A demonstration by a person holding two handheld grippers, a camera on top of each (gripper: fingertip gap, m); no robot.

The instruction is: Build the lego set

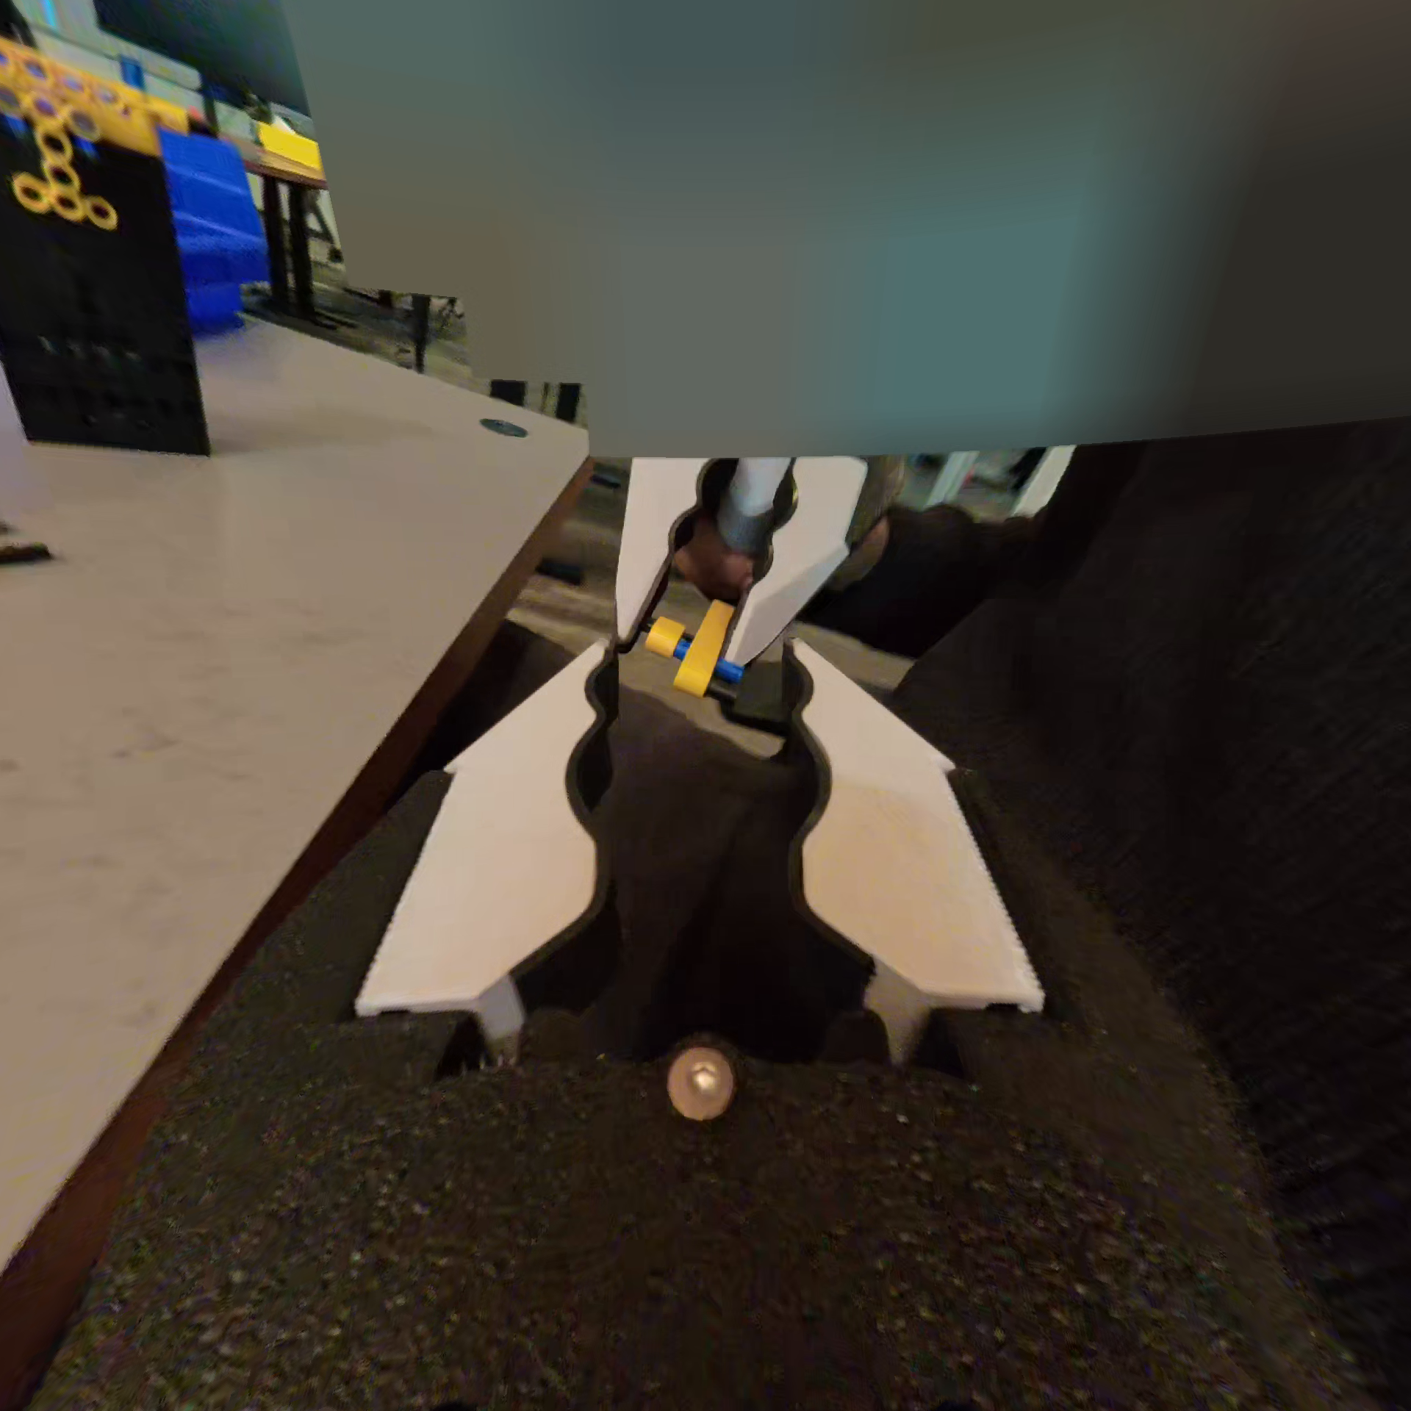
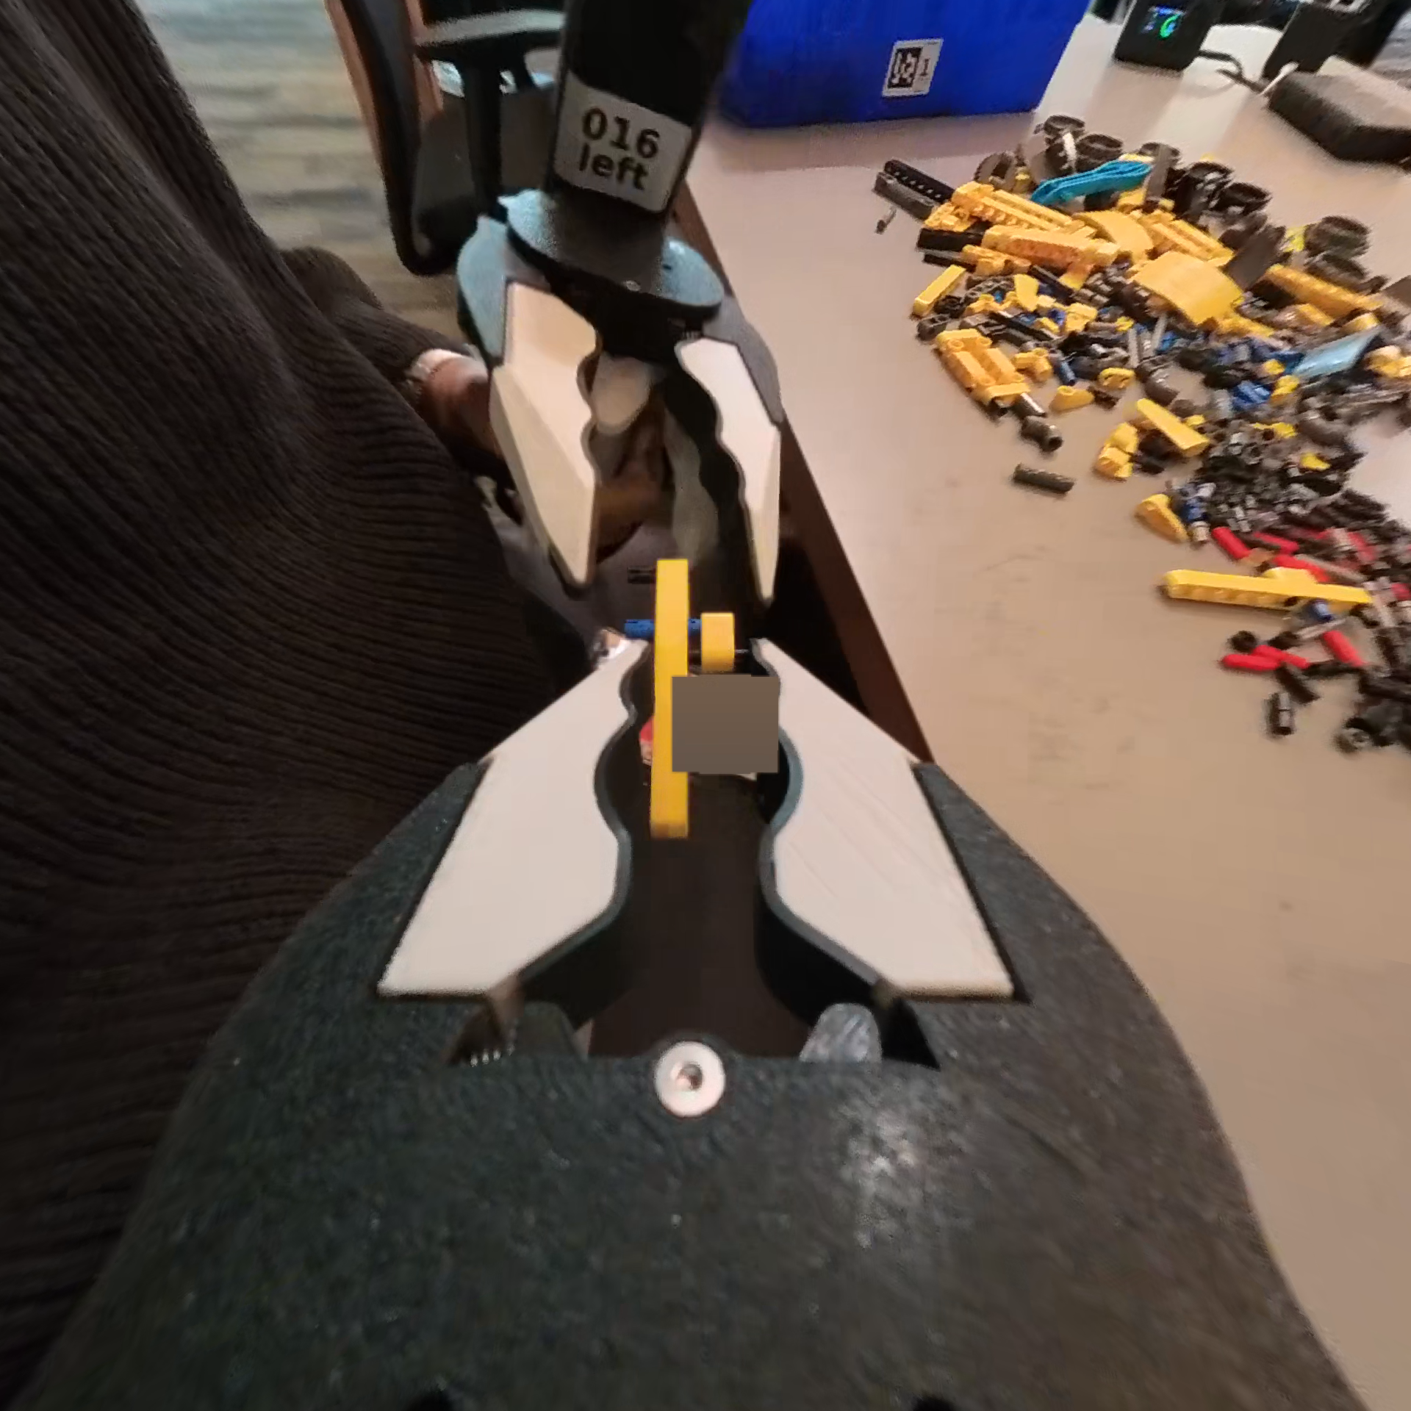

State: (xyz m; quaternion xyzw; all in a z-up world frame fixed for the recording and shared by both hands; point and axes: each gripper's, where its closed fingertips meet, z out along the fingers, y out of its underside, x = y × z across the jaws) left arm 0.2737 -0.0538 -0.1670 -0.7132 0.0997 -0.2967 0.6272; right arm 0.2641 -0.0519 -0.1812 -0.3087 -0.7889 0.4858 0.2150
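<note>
A small assembly hangs in the air off the table's edge: a long yellow beam (image 2: 670,687), a short yellow piece (image 2: 718,640) and a blue pin (image 2: 637,628) through them. It also shows in the left wrist view (image 1: 706,649). My right gripper (image 2: 699,649) is shut on it, with the beam standing between the white fingers. My left gripper (image 1: 699,649) is open and faces it tip to tip, with nothing gripped. In the right wrist view the left gripper (image 2: 668,580) points down at the assembly. In the left wrist view the right gripper (image 1: 693,649) comes in from above.
The white table (image 2: 1031,687) carries a wide pile of loose yellow, black, blue and red bricks (image 2: 1145,343) and a blue bin (image 2: 878,61). A black baseplate with yellow beams (image 1: 92,305) stands upright on the table. A person's dark knitted sleeve (image 2: 191,611) lies close on the left. My two grippers' fingertips are within a few centimetres of each other.
</note>
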